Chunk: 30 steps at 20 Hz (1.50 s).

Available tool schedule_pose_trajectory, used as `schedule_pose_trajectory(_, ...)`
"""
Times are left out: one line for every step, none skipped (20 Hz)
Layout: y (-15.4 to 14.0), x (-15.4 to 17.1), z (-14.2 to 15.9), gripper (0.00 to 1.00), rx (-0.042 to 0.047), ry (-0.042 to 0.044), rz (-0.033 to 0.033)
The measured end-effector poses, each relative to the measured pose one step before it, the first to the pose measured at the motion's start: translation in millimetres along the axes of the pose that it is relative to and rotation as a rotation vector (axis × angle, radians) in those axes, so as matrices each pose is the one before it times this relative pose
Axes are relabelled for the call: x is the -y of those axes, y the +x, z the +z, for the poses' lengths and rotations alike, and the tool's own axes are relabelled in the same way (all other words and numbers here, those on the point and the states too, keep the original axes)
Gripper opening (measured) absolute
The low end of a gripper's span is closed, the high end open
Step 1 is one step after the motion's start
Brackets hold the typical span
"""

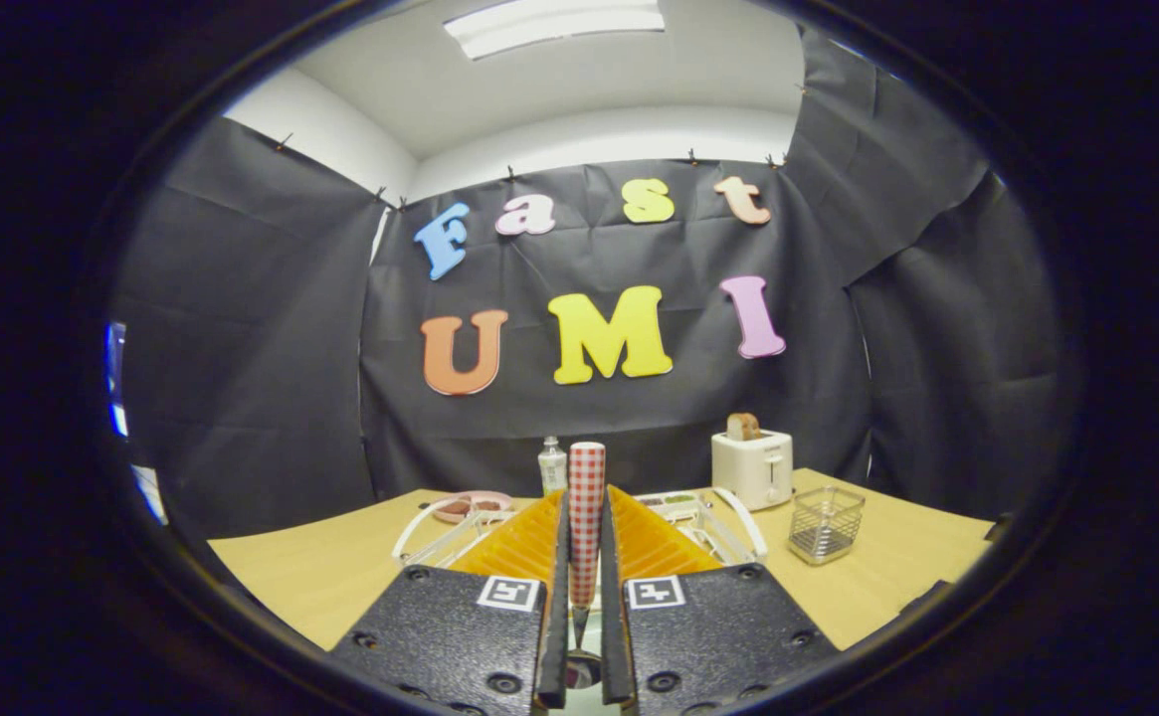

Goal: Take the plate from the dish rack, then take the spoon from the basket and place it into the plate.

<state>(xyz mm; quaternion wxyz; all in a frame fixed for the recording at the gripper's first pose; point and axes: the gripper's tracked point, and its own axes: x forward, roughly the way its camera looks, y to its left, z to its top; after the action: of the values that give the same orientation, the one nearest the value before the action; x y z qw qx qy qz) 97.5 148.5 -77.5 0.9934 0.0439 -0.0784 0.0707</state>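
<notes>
We hold the red-checked-handled metal spoon (586, 517) upright, pinched between our gripper (585, 557) fingers, lifted clear of the bench-edge wire basket (826, 524) for carrying.

A white toaster (752, 467) stands at the back of the wooden surface (310, 572), a slice of bread (743, 427) sticking up from its slot. A small clear bottle (552, 465) stands well to its left, against the black cloth wall. A ceiling light (554, 25) glows overhead.
</notes>
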Motion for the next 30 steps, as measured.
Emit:
schedule_pose_trajectory(1.37,-1.2,-11.72,0.19,-0.02205,-0.00045,-0.00209)
schedule_pose_trajectory(0.31,2.15,-10.54,0.19,-0.02237,0.00007,-0.00643)
schedule_pose_trajectory(1.44,1.41,-5.74,0.19,-0.01201,0.01406,-0.00124)
schedule_pose_trajectory(-0.77,0.89,-4.15,0.19,-0.00815,0.01224,0.00147)
schedule_pose_trajectory(0.31,3.45,-5.1,0.19,-0.01866,0.00737,-0.00829)
schedule_pose_trajectory(1.6,3.49,-4.45,0.19,-0.01185,-0.00057,-0.00308)
schedule_pose_trajectory(-0.07,2.8,-1.09,0.2,-0.00686,-0.0028,-0.01038)
schedule_pose_trajectory(-1.43,6.82,-1.27,0.2,-0.00909,-0.00328,-0.01347)
schedule_pose_trajectory(-1.28,4.68,-1.83,0.22,-0.01585,-0.00056,0.00036)
schedule_pose_trajectory(-1.77,3.33,-3.16,0.24,-0.01757,-0.00268,-0.00657)
schedule_pose_trajectory(-0.94,6.34,0.42,0.29,-0.01124,-0.00006,-0.01118)
schedule_pose_trajectory(-2.11,3.99,2.56,0.29,-0.01106,0.00372,0.00306)
schedule_pose_trajectory(-1.4,3.58,1.46,0.3,-0.01013,0.00697,0.00238)
schedule_pose_trajectory(-1.11,7.02,1.25,0.31,-0.0086,0.00474,-0.00605)
schedule_pose_trajectory(-2.53,5.85,3.13,0.35,0.00138,0.00881,-0.00266)
schedule_pose_trajectory(-3.77,6.69,3.35,0.34,0.00431,0.00326,-0.01027)
schedule_pose_trajectory(-2.8,6.89,3.11,0.35,0.00081,-0.00273,-0.01181)
schedule_pose_trajectory(-2.24,7.45,2.27,0.35,-0.00675,-0.00821,-0.01288)
schedule_pose_trajectory(-1.46,5.92,2.04,0.35,-0.00633,-0.00389,-0.01031)
schedule_pose_trajectory(-3.86,4.71,2.82,0.35,-0.00618,-0.00477,-0.00102)
schedule_pose_trajectory(-2.07,3.63,2.59,0.36,-0.00618,-0.00152,-0.00198)
schedule_pose_trajectory(-3.4,5.68,2.72,0.37,-0.00503,-0.00004,-0.00388)
schedule_pose_trajectory(-4.58,5.52,3.89,0.4,-0.00017,0.00236,-0.00153)
schedule_pose_trajectory(-3.59,5.76,3.68,0.42,-0.00171,0.00055,-0.00679)
schedule_pose_trajectory(-4.97,6.42,4.53,0.48,0.00136,0.00391,-0.00779)
schedule_pose_trajectory(-4.6,4.92,4.41,0.49,0.00064,0.00314,-0.00598)
schedule_pose_trajectory(-4.69,2.47,6.65,0.54,0.00472,0.00352,0.00186)
schedule_pose_trajectory(-6.24,1.33,4.99,0.66,-0.00109,0.00342,0.00677)
schedule_pose_trajectory(-4.68,5.68,3.46,0.78,-0.00362,-0.00418,-0.01015)
schedule_pose_trajectory(-6.25,4.69,7.86,0.91,0.0085,-0.00247,-0.00477)
